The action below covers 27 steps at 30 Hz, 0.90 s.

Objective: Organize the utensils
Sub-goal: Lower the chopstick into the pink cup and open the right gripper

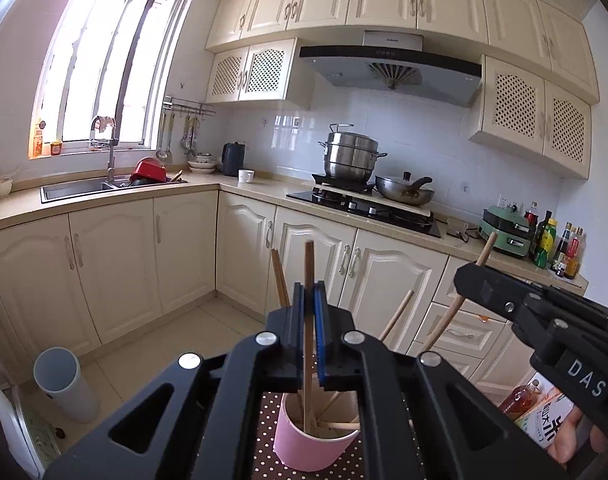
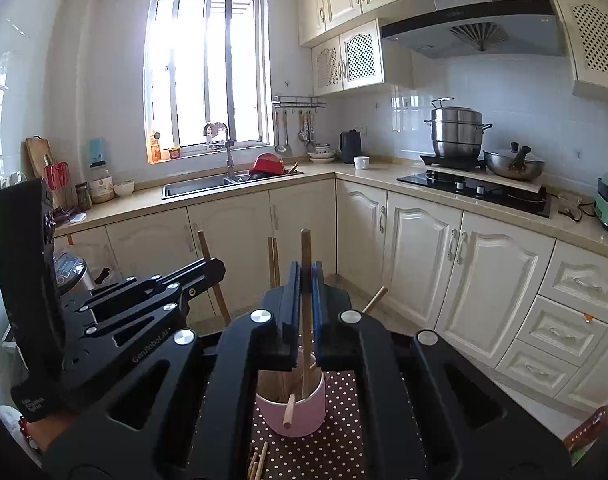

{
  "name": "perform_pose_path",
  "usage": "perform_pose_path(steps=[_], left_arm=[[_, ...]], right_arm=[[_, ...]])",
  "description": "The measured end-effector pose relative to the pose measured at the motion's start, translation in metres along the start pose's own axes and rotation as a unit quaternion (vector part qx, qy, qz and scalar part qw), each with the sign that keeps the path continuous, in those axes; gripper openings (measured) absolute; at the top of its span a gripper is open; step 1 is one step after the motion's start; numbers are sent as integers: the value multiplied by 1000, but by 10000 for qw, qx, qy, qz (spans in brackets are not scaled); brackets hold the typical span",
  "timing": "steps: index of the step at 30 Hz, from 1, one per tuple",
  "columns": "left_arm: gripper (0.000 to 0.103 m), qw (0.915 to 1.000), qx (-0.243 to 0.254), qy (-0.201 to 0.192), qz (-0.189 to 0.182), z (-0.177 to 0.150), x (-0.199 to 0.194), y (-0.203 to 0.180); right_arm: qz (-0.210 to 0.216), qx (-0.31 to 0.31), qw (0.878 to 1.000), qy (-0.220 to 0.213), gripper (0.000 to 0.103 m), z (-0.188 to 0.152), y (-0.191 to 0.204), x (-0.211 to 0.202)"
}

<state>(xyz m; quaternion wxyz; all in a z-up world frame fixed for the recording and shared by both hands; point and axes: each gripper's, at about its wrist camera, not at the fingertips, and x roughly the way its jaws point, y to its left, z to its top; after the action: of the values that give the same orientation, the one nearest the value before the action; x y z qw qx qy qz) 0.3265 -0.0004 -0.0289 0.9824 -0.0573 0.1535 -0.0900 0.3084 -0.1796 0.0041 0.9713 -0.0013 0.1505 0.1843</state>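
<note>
A pink cup [image 1: 304, 452] [image 2: 300, 420] stands on a brown polka-dot cloth, with several wooden chopsticks leaning in it. My left gripper [image 1: 309, 292] is shut on an upright chopstick [image 1: 309, 256] whose lower end reaches down into the cup. My right gripper [image 2: 306, 276] is shut on another upright chopstick [image 2: 306, 244] that also runs down into the cup. The two grippers are side by side above the cup: the right gripper [image 1: 476, 276] shows from the left wrist, the left gripper [image 2: 216, 268] from the right wrist. A few loose chopsticks [image 2: 258, 464] lie on the cloth in front of the cup.
The polka-dot cloth [image 2: 344, 440] covers the near table. A bottle and a printed box [image 1: 536, 412] stand at the right. A grey bin [image 1: 64, 384] is on the floor at the left. Cream cabinets, a sink [image 2: 208, 186] and a stove [image 2: 476, 190] line the far walls.
</note>
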Motion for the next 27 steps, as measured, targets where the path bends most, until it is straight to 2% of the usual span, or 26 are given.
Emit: perform_pose_path(steps=[8,9,10,11,15,23,27], left_arm=[[7,9995,200,235,-34,-8,1,-3],[10,9994,230,253,-28,-8,0,-3],[23,9993,268,252,6,-9,-1,-4],[29,9993,296,216,72,-10,-3,-5],[30,9990,403,190,94,-11,-10,-7],[55,9981,544,59,267,-11,-26,-8],[60,9977,589,22,339,-11,-35,-7]], right_arm=[[4,126,9996,250,6,-14,-7,4],[15,145,9995,275,6,-15,-7,4],[21,158,9994,297,6,-17,-7,4],[25,164,9993,330,6,-18,-6,5],[33,178,9990,404,6,-22,-6,6],[39,312,9981,529,6,-27,-10,5],[36,359,9979,536,6,-29,-9,2]])
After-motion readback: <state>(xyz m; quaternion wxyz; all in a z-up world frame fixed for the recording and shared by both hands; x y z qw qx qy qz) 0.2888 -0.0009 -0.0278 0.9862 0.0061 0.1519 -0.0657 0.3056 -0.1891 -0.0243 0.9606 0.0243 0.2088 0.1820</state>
